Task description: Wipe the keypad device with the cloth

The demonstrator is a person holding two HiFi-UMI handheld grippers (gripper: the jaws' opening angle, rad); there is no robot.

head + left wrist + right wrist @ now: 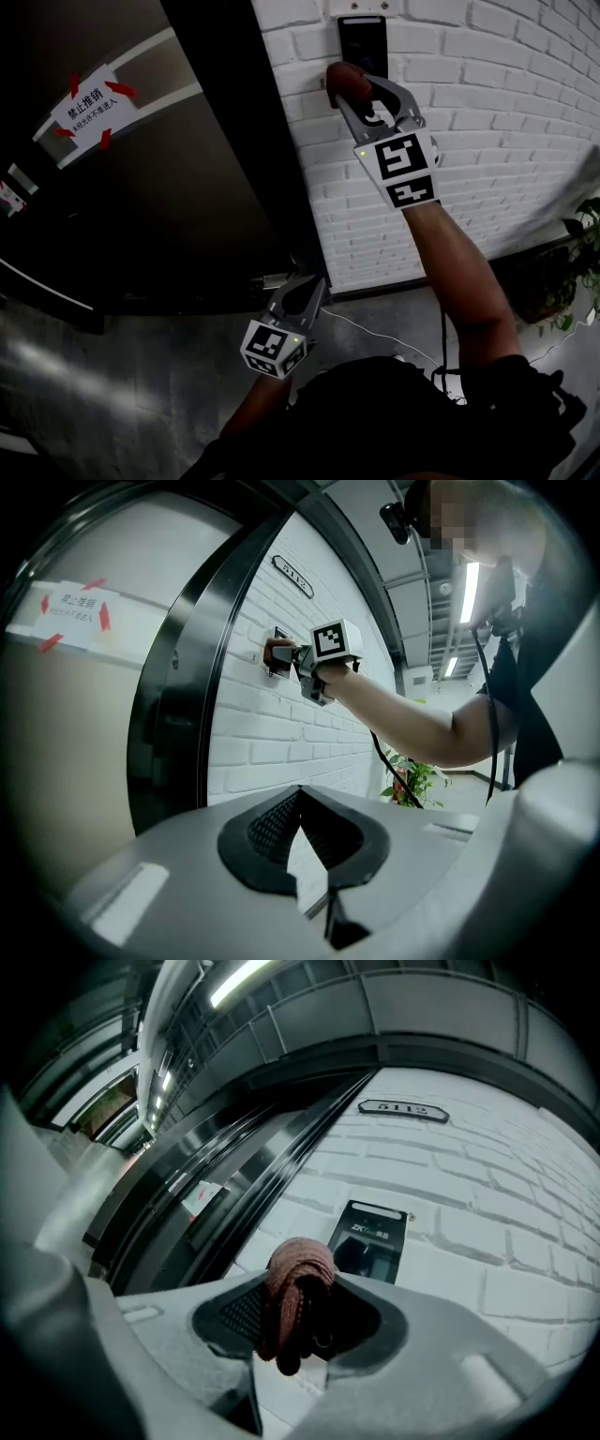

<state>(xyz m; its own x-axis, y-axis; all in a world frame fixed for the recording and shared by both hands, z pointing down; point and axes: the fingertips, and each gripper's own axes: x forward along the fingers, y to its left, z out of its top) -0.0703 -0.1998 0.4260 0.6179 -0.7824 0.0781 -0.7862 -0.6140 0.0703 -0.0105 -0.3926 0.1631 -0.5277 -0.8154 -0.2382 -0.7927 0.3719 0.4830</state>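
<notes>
The keypad device (362, 42) is a black panel on the white brick wall, also seen in the right gripper view (371, 1239). My right gripper (349, 92) is raised to it and shut on a bunched reddish-brown cloth (343, 81). In the right gripper view the cloth (294, 1293) bulges out between the jaws, in front of the device's lower left corner. Whether it touches the panel I cannot tell. The left gripper (312, 284) hangs low near the door's foot, shut on nothing. From there the right gripper (298, 658) and the cloth (276, 652) show at the wall.
A dark door (178, 187) with a taped paper notice (91, 101) stands left of the brick wall (506, 122). A potted plant (572, 272) is at the right. A white cable (375, 333) lies on the floor. A number plate (403, 1110) hangs above the device.
</notes>
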